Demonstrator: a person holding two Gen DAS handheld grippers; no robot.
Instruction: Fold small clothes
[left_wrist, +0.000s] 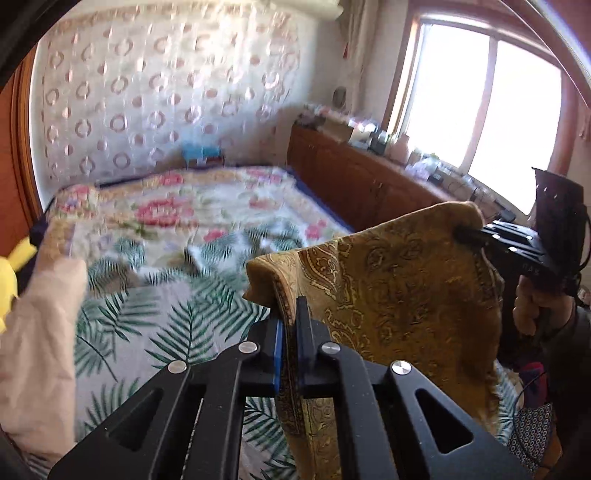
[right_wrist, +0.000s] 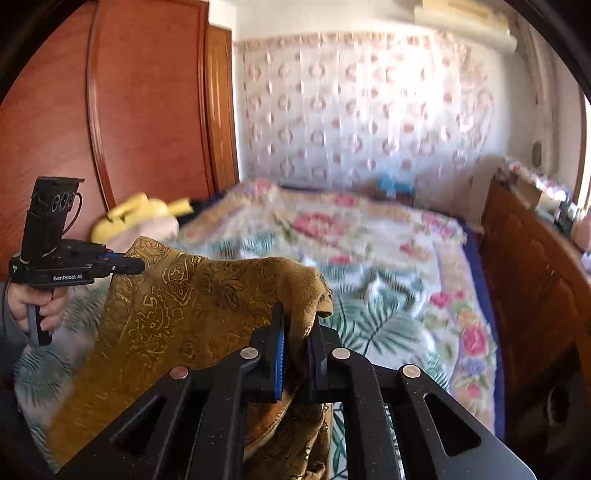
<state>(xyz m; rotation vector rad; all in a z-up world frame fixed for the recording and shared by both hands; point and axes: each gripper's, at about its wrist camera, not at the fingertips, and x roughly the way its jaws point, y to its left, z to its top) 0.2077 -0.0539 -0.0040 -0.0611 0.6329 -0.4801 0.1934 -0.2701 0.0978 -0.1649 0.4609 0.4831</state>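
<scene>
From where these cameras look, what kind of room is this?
Most likely a home bedroom. A bed with a floral and leaf-print cover fills the middle, a tall wooden wardrobe stands beside it, and a low wooden cabinet crowded with small items runs under a bright window.

My left gripper (left_wrist: 290, 325) has its fingers (left_wrist: 303, 332) pinched together on the mustard cloth (left_wrist: 388, 280), a thin fold of it running down between the blue pads. My right gripper (right_wrist: 297, 328) is likewise clamped, with a thicker bunch of the same cloth wedged between its fingers (right_wrist: 277, 343) (the fabric bulges over the tips). Both grippers point somewhat downward. Seen from the right wrist, my left hand (right_wrist: 40, 306) wraps the pistol handle below its gripper; seen from the left wrist, my right hand (left_wrist: 535, 306) grips its handle too, its fingertips buried in the cloth's far corner.
</scene>
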